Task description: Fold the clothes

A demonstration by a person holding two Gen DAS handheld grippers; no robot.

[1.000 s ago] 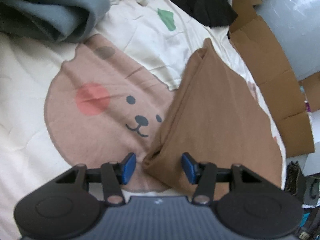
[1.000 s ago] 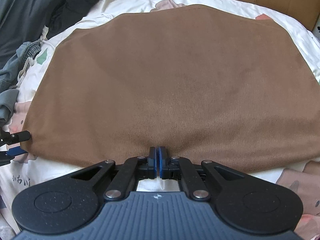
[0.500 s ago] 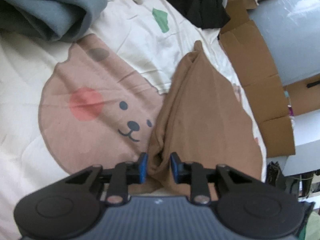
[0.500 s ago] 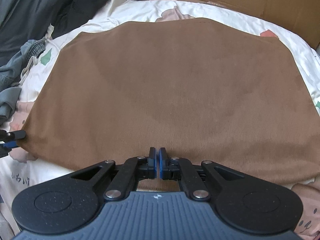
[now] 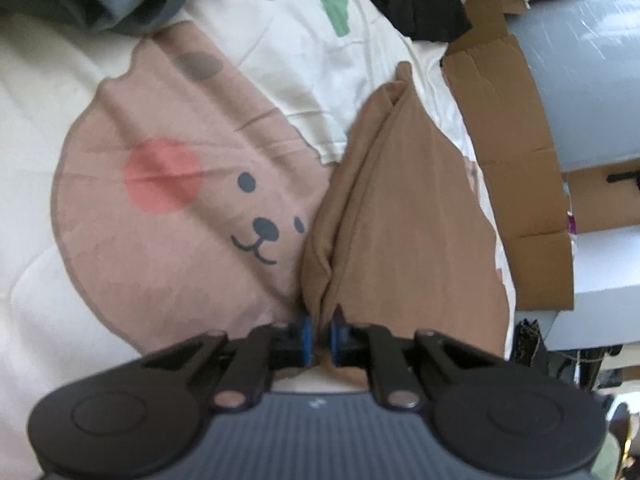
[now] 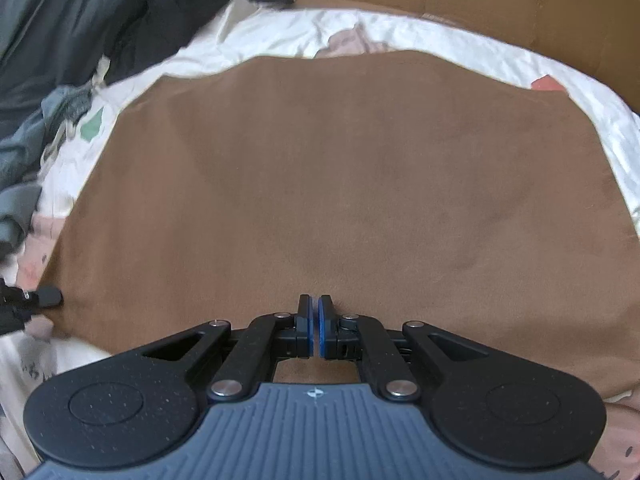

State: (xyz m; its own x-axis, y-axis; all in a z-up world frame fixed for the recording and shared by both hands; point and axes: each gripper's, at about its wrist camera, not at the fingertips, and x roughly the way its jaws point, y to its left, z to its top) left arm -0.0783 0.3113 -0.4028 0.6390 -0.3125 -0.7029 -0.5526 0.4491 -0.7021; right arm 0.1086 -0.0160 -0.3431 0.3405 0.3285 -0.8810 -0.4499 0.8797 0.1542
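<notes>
Brown garment (image 6: 352,200) lies spread on the bedsheet (image 5: 248,80). Left gripper (image 5: 319,334) pinches its near-left corner; right gripper (image 6: 315,330) pinches its near edge. Probable step: folding. Next move calls for lifting both held points evenly toward the far edge.

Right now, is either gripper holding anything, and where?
Both hold the brown garment: left gripper on a bunched corner, right gripper on its near edge.

A plain brown garment (image 6: 352,200) is spread wide and mostly flat on the bed, layers doubled along one side (a fold opening is seen at its far corner). Its near edge is bunched and slightly raised where pinched.
</notes>
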